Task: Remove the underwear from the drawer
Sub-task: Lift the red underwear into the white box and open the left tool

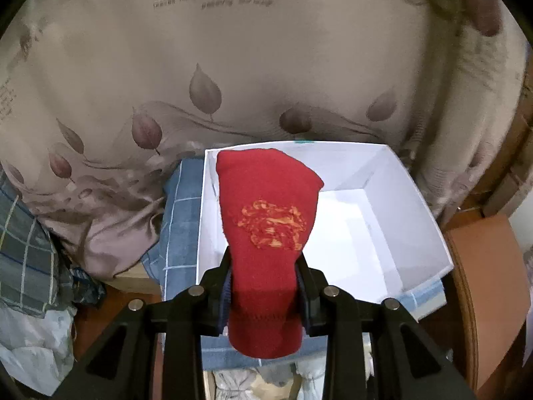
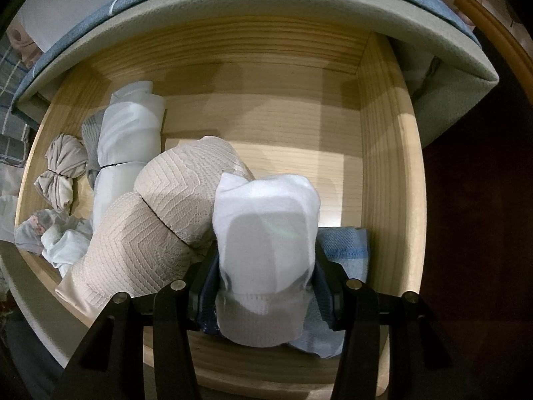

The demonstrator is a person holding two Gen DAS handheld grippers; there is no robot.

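Rolled garments (image 2: 126, 153) in drawer (image 2: 383, 153), left

The rolled red knit cloth bundle (image 1: 266, 233) looked matt, with rough orange embroidery. The white rectangular box (image 1: 399, 200) seemed smooth card. The pale wooden drawer (image 2: 383, 166) showed bare, matt grain. A beige roll (image 2: 160, 220) had ribbed lace texture; the white roll (image 2: 266, 250) was soft knit.

The right gripper (image 2: 266, 266) clamps a white rolled garment (image 2: 266, 233) above the open wooden drawer (image 2: 383, 166). Just left lies a beige textured bundle (image 2: 166, 216), touching it; a white roll (image 2: 126, 150) lies farther left, and a blue cloth (image 2: 346, 243) lies underneath at right.
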